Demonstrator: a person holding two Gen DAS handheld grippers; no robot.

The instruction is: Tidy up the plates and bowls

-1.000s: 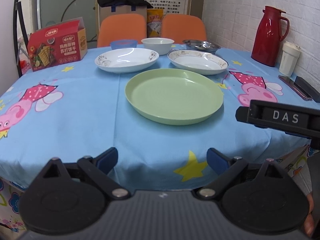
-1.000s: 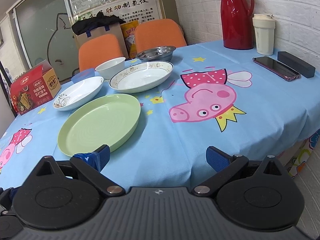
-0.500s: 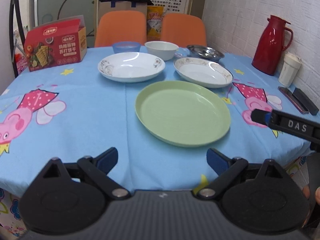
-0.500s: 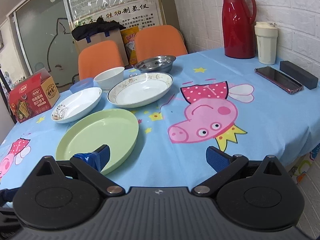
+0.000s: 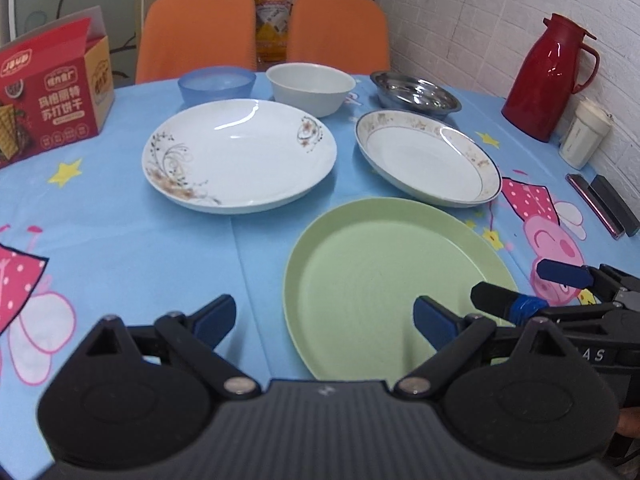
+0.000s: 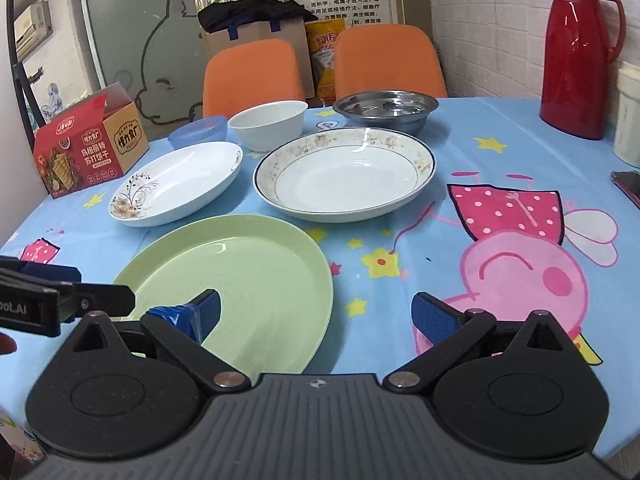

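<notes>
While "AS" shows on the right gripper (image 5: 560,292) and "ooLAI" on the left gripper (image 6: 68,284), red cracker box (image 5: 48,92) carries Chinese print. Both sets of tongs released, jaws spread wide, grasping nothing, hovering over near rim of green plate (image 5: 384,268). Three plates counted: green nearest, floral white plate (image 5: 240,156) and gold-rimmed plate (image 5: 428,160) behind. Three bowls beyond: blue bowl (image 5: 216,84), white bowl (image 5: 308,88), steel bowl (image 5: 416,94). Red thermos (image 5: 548,76) by wall.
</notes>
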